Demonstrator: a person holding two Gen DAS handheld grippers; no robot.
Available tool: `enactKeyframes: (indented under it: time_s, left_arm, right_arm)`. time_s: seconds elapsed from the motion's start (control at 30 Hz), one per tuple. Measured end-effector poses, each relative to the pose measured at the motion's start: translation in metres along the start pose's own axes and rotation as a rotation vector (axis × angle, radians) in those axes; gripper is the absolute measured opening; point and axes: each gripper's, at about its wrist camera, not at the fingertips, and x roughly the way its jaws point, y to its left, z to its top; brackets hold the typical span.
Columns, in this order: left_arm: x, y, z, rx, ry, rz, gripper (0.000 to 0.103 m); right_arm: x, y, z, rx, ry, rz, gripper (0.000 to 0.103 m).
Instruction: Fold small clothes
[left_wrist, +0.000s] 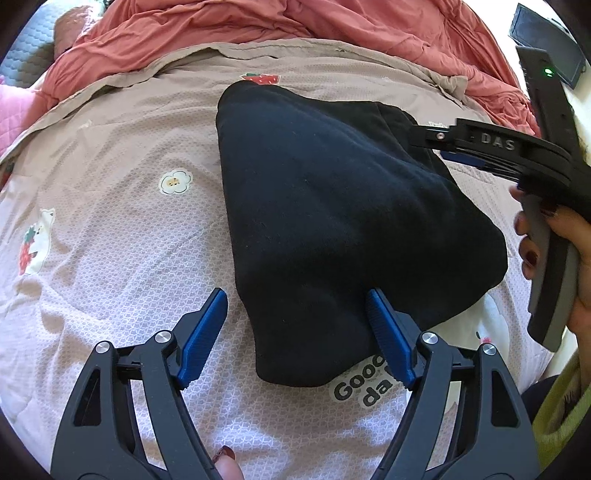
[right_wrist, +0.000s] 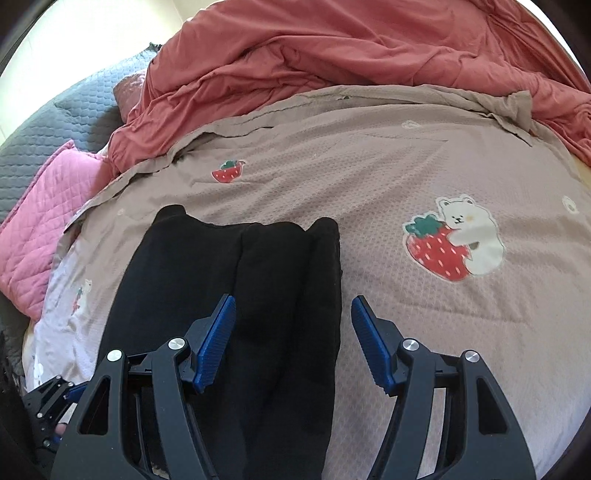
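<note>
A black garment (left_wrist: 332, 206) lies folded into a thick wedge on the pale pink printed bedspread (left_wrist: 110, 221). My left gripper (left_wrist: 295, 297) hovers open over the garment's near left edge, its right finger (left_wrist: 388, 332) above the cloth and its left finger above bare bedspread. The right gripper (left_wrist: 428, 142), held by a hand, reaches the garment's far right corner. In the right wrist view the black garment (right_wrist: 229, 280) shows layered folds. My right gripper (right_wrist: 293, 302) stands open astride its right edge, and the pads press nothing. The left gripper (right_wrist: 48, 406) shows at the bottom left.
A crumpled coral duvet (right_wrist: 351, 55) is heaped along the back of the bed. A pink quilted pillow (right_wrist: 44, 221) and a grey quilted mat (right_wrist: 55, 122) lie at the left. A black device (left_wrist: 546, 48) sits at the upper right. A hand (left_wrist: 554, 236) grips the right tool.
</note>
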Motion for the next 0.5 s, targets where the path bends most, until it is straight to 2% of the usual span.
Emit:
enactKeyframes:
  time_s: [0.03,0.07,0.1,0.13,0.17,0.37,0.5]
  left_arm:
    - [0.0,-0.001,0.0,0.0,0.0,0.001,0.07]
    - [0.0,-0.001,0.0,-0.001,-0.001,0.003,0.07]
    - [0.0,0.0,0.0,-0.004,-0.001,0.003,0.07]
    - [0.0,0.0,0.0,-0.006,-0.001,0.003,0.07]
    - [0.0,0.0,0.0,-0.009,-0.001,0.003,0.07]
    - [-0.001,0.002,0.0,-0.024,-0.011,0.0,0.071]
    - [0.001,0.001,-0.001,-0.025,-0.005,-0.008,0.071]
  right_arm:
    - [0.003,0.001,0.001,-0.006,0.012,0.031,0.04]
    - [0.006,0.004,0.002,-0.02,0.021,0.048,0.031]
    - [0.006,0.008,0.002,-0.043,0.019,0.045,0.027]
    - [0.005,0.011,0.003,-0.062,0.017,0.044,0.015]
    - [0.002,0.016,0.003,-0.09,0.007,0.05,0.011]
    - [-0.025,0.037,0.011,-0.18,-0.118,0.032,0.009]
    - [-0.011,0.021,0.008,-0.147,-0.066,-0.03,0.009]
